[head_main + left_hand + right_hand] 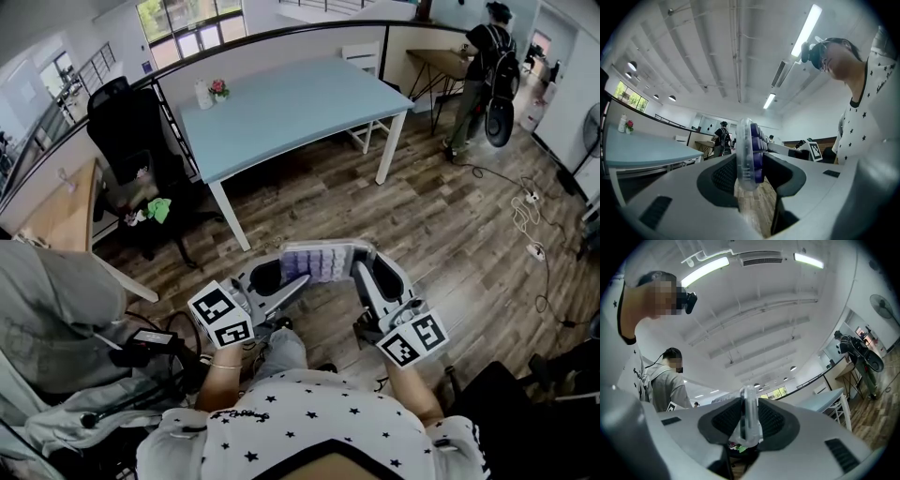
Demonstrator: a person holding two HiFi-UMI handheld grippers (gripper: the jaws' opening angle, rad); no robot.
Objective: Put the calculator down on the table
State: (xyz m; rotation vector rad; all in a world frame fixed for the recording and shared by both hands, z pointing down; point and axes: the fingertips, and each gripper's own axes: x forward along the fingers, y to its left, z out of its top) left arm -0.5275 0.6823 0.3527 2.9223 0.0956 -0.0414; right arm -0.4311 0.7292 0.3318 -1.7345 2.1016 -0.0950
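A clear-cased calculator (319, 261) with purple keys hangs in the air in front of my chest, over the wooden floor. My left gripper (292, 275) is shut on its left end and my right gripper (361, 272) on its right end. In the left gripper view the calculator (749, 154) stands edge-on between the jaws of the left gripper (750, 177), keys facing right. The right gripper view shows its thin clear edge (749, 418) clamped between the dark pads of the right gripper (749, 427). The light blue table (291, 108) stands well ahead, apart from the calculator.
A white bottle and a small flower pot (211, 92) sit at the table's far left corner. A black office chair (131, 131) stands to its left, a white chair (364, 58) behind it. A person (483, 70) stands far right; cables (525, 220) lie on the floor. A seated person in grey (47, 309) is close on my left.
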